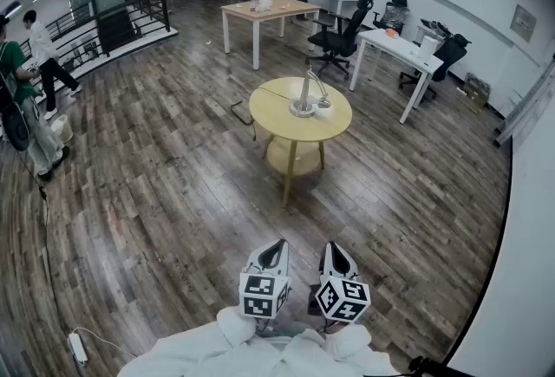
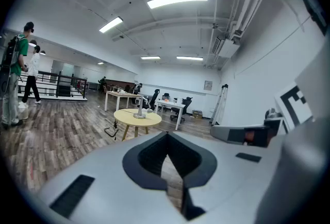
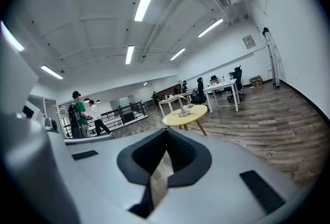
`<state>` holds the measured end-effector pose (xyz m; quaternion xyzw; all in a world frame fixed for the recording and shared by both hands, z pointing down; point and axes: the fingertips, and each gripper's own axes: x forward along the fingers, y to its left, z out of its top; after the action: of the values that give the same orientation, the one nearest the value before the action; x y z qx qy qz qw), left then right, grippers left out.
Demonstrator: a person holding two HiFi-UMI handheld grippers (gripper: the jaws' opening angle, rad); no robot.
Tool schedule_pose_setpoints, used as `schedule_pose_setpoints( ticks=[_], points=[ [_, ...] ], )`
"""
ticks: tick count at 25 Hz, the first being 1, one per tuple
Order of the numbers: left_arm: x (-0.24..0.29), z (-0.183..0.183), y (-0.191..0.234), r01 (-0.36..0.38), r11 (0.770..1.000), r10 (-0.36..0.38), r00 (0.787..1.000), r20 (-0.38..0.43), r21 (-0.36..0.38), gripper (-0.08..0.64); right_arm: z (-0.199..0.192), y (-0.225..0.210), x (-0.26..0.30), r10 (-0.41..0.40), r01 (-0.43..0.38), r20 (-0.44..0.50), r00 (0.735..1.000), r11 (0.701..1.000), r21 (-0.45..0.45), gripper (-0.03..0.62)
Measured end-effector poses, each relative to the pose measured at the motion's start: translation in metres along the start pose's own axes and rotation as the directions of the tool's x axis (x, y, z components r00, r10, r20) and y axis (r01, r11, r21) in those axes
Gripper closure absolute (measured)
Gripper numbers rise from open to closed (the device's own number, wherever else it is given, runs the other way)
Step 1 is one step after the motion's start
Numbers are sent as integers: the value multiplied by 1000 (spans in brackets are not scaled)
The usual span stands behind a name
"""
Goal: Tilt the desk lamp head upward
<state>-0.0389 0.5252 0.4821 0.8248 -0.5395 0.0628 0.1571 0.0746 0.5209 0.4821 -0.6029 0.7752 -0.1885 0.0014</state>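
head view: a wide plank floor (image 1: 173, 193) of an open office lies between me and a round yellow table (image 1: 276, 117), which stands well apart from me, ahead and slightly right of centre. people (image 1: 35, 63) stand by a railing at far left, with white desks (image 1: 395, 50) and black chairs (image 1: 342, 37) beyond. on the tabletop sits the desk lamp (image 1: 304, 94), its round base near the middle, with a thin upright stem and an arm bending over to the right, so the lamp head (image 1: 323, 103) hangs low, close to the tabletop. at the bottom of the frame my left gripper (image 1: 276, 245) and right gripper (image 1: 334, 247) are held side by side close to my body. each has its jaws pressed together with nothing between them. the left gripper view and right gripper view show the same, with the table small in the distance past the closed tips. by my reading the task has not begun and the step in hand is the approach. to do it well, i judge i should walk up square to the table and part one pair of jaws only when near. the other gripper can steady the base so the lamp neither slides nor tips. then i take the arm just behind the head and swing it up slowly about its joint.
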Motion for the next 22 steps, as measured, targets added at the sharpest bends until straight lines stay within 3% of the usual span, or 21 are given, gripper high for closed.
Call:
schedule_pose_setpoints(
  ticks=[10,22],
  points=[
    [38,7,24,-19,1000,19,1000,-12,-14,557,7,-14,40,-12,12,-7,1000,1000,6,578],
    [123,33,29,-48,999,48,999,-21,-5,558,38,-58,117,23,-23,-13,1000,1000,21,578]
  ],
)
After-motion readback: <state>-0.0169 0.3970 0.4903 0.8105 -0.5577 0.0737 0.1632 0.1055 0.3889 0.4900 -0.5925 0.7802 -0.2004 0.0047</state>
